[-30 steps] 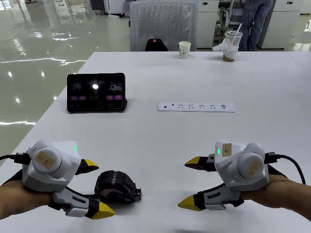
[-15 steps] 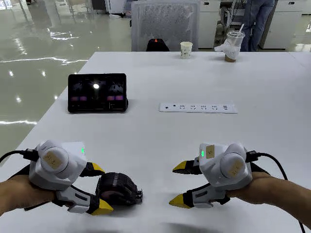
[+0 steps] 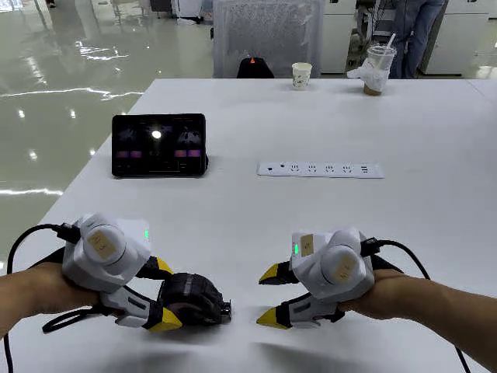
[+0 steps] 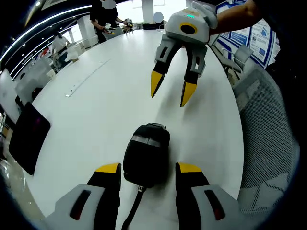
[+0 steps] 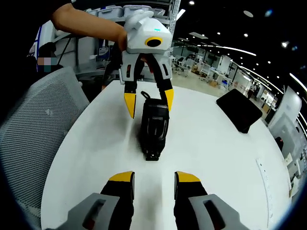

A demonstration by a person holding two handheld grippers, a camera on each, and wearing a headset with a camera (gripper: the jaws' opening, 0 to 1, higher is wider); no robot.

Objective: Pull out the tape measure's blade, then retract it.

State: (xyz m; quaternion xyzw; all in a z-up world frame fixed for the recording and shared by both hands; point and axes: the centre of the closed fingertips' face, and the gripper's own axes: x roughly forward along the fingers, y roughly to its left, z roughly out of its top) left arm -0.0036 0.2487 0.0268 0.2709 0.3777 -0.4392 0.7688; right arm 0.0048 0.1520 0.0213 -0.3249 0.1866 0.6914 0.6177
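The tape measure point(image 3: 194, 299) sits near the table's point(image 3: 349, 124) front edge, left of middle, between my left gripper's point(image 3: 165, 294) parted jaws, not visibly pinched. It looks hard and dense; I'd clamp its flat sides. My right gripper point(image 3: 269, 295), half open and empty, faces the blade hook point(image 5: 152, 155) nearby

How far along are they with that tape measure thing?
Nothing looks done yet: no blade is out of the tape measure, which lies on the table. In hand: the left gripper, jaws open, straddles its case, and the right gripper, open, points at its blade end, short of touching. Left: pulling out and retracting.
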